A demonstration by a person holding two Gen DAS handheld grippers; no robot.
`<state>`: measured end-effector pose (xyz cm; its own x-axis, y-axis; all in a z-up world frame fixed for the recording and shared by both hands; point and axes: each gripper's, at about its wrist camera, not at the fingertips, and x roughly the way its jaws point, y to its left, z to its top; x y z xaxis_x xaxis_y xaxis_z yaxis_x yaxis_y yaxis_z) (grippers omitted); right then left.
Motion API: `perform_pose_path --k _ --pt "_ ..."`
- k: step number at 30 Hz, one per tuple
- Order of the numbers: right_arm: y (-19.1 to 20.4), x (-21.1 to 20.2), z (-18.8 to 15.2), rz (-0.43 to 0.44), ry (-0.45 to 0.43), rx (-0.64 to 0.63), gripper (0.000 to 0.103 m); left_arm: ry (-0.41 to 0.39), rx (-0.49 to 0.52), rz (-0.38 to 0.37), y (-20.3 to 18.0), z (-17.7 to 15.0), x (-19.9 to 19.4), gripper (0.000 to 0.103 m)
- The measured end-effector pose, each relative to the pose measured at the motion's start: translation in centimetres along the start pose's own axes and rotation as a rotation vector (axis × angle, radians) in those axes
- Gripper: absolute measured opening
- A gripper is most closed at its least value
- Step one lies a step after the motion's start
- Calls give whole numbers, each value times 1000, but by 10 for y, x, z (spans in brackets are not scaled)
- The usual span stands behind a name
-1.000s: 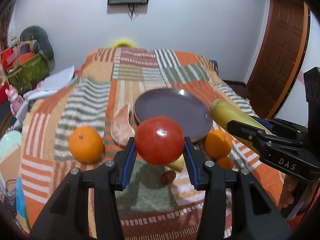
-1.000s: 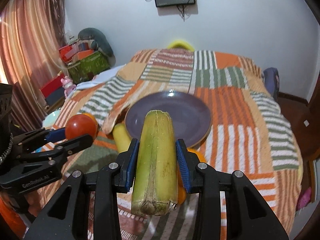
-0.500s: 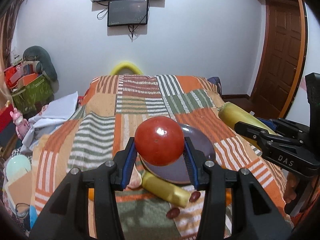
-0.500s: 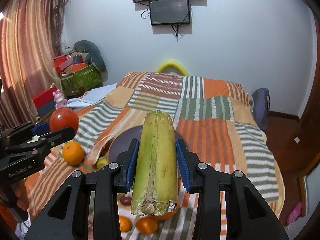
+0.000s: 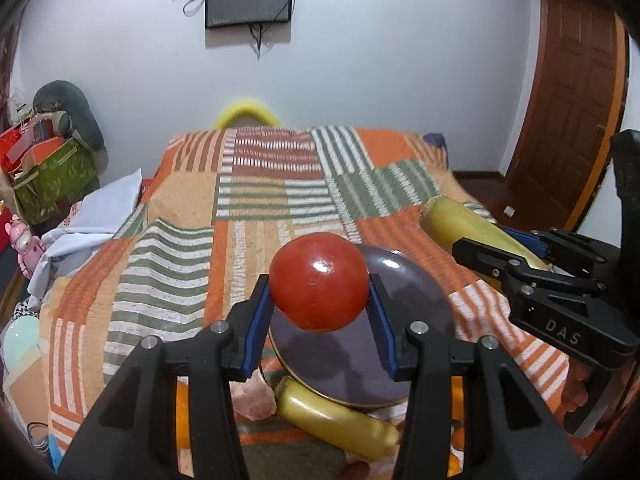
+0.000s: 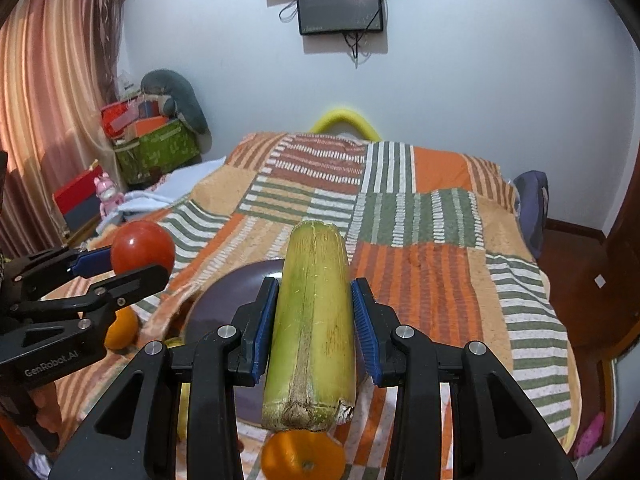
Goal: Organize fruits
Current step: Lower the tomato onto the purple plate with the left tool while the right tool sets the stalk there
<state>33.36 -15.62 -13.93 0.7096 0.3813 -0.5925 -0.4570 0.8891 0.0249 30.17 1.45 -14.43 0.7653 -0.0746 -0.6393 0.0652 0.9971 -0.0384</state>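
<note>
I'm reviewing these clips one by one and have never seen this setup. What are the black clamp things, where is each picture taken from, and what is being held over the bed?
There is no robot here. A person holds a two-finger tool in each hand, and each tool carries a wide-angle camera looking forward along its fingers. So each picture shows its own tool at the bottom and the other tool at the side.

In the left wrist view, the left tool is shut on a red tomato. In the right wrist view, the right tool is shut on a yellow-green corn cob.

Both are held in the air above a bed with a striped patchwork blanket. On it lies an empty purple plate. Near the plate are a yellow fruit, a pinkish piece and oranges.
</note>
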Motion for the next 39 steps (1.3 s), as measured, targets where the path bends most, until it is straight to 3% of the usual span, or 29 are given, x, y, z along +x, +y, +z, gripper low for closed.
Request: perform_pose_path --k 9,19,31,39 --pt "-4 45 -5 12 78 -32 34 130 -30 -11 12 -2 59 46" --pt "-16 82 -8 21 190 -23 34 223 -7 -24 5 -9 97 46" --pt "-16 90 -8 35 199 -48 35 270 0 -42 -1 -18 113 46" --pt "-13 73 1 32 176 -36 39 206 -10 -29 1 -10 88 64"
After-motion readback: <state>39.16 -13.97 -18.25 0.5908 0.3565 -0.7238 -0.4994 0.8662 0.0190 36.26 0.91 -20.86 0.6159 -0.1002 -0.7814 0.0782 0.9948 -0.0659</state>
